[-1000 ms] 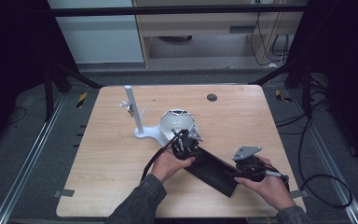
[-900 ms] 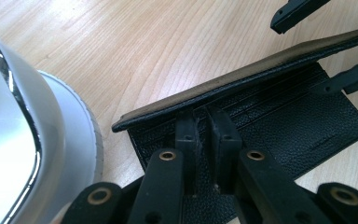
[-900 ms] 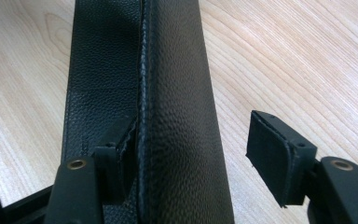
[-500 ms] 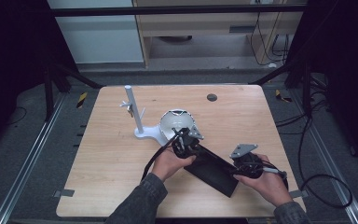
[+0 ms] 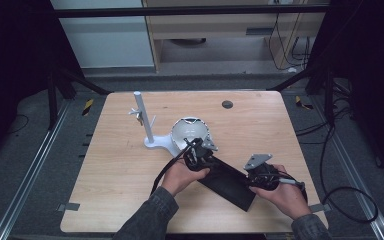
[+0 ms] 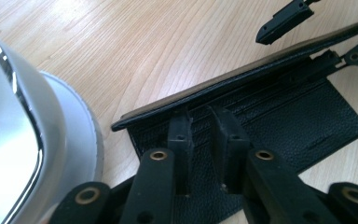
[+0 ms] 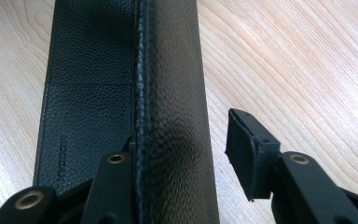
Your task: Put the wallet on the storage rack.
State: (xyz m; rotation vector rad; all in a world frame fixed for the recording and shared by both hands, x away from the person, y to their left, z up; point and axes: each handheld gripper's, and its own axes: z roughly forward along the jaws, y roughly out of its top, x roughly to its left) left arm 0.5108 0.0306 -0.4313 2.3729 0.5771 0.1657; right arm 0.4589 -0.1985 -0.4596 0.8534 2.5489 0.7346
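Both grippers are working open the black wallet [image 5: 228, 181] at the table's five o'clock: left gripper [image 6: 206, 122] narrow, just opening; right gripper [image 7: 186, 154] half-wide, closing round the raised flap, which next needs pinching.

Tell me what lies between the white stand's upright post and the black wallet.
In the high view, the stand's flat base and a round silver and white dome lie between them; the wallet starts just beyond the dome.

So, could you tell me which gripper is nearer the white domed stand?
Left. The left gripper sits right beside the stand; the right gripper works the wallet's far end.
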